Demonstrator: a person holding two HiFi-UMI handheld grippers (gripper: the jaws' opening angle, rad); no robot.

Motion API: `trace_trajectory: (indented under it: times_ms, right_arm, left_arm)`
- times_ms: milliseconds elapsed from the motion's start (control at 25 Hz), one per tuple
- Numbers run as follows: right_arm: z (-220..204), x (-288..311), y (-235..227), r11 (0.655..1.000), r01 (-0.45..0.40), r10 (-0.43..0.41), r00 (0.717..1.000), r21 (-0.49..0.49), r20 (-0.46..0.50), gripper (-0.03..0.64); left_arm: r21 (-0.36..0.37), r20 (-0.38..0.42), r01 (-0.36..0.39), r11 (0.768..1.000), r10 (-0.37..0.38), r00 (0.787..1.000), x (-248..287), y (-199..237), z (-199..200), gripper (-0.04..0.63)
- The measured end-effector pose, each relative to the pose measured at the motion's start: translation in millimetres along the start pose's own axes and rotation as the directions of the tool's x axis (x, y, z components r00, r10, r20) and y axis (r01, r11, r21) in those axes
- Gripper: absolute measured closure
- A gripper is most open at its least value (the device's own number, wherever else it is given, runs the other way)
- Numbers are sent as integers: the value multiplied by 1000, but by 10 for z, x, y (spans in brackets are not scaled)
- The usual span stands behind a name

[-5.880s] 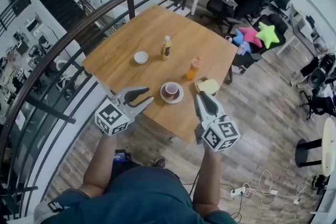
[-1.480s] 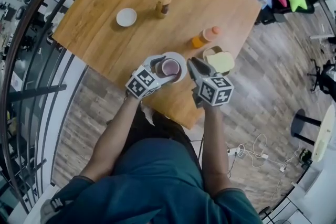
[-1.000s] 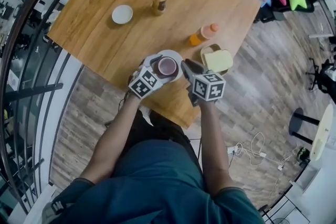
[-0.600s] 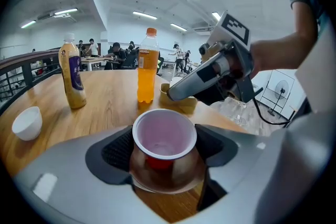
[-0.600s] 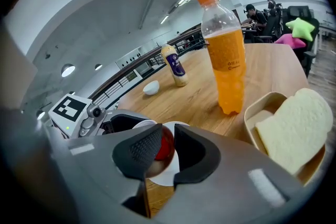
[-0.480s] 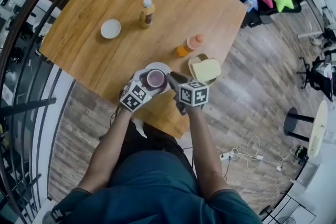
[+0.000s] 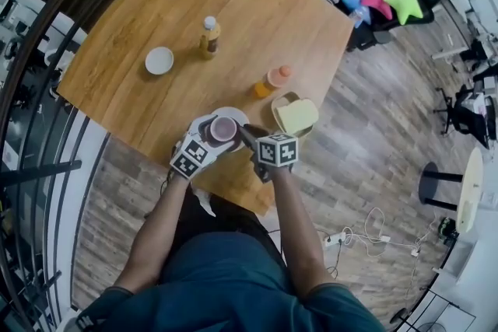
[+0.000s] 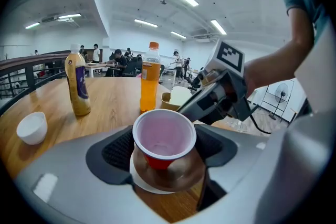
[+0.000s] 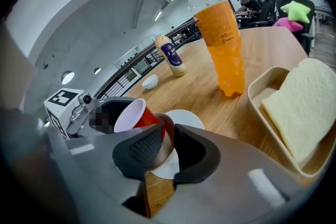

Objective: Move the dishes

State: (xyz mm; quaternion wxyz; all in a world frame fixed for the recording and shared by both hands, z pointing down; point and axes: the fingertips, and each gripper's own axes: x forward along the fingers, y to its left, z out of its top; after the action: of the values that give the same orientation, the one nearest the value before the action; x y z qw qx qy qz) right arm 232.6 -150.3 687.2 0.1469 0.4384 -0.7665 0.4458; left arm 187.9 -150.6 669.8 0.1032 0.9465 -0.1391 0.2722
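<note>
A red cup (image 7: 223, 128) (image 8: 164, 136) stands in a small brown dish (image 8: 173, 176) on a white saucer (image 7: 233, 114) (image 9: 185, 118) near the table's front edge. My left gripper (image 7: 212, 132) (image 8: 164, 147) comes in from the left and is shut on the cup, one pad on each side of it. From the right, my right gripper (image 7: 243, 134) (image 9: 167, 147) is shut on the rim of the brown dish (image 9: 167, 134), right next to the cup (image 9: 135, 114). The two grippers nearly touch.
An orange drink bottle (image 7: 268, 79) (image 9: 223, 44) and a beige tray with bread (image 7: 294, 115) (image 9: 304, 107) stand just right of the saucer. Farther back on the wooden table (image 7: 257, 4) are a brown bottle (image 7: 208, 37) and a small white bowl (image 7: 159, 60). A railing runs along the left.
Both grippers came in from the table's edge: the left shut on the cup, then the right slid left onto the dish rim. The head view shifted.
</note>
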Motion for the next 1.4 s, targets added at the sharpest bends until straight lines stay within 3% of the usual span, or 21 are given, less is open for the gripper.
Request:
trace_trajectory:
  times_ms: [200,560,960,1400]
  right_arm:
    - [-33,46,-34,1000,-2,2,999,-6,-36,560]
    - [104,99,-52,995,64,-68,996,-73,-56,545]
    - [-42,342,-166,981,111,-137,976,-159,-166,540]
    - [30,325,-168,980,162,-182,964,-114,-195,589]
  left_arm:
    - [-15,64,-20,1000,21,998,-152,68,239,242]
    - [-61,157,-91,994,100,982,-563,361,463,242]
    - [-98,154,-145,985,159,975,-866,661,237,242]
    - [-159,116,-182,970,202,973,-1073,862,-152,242]
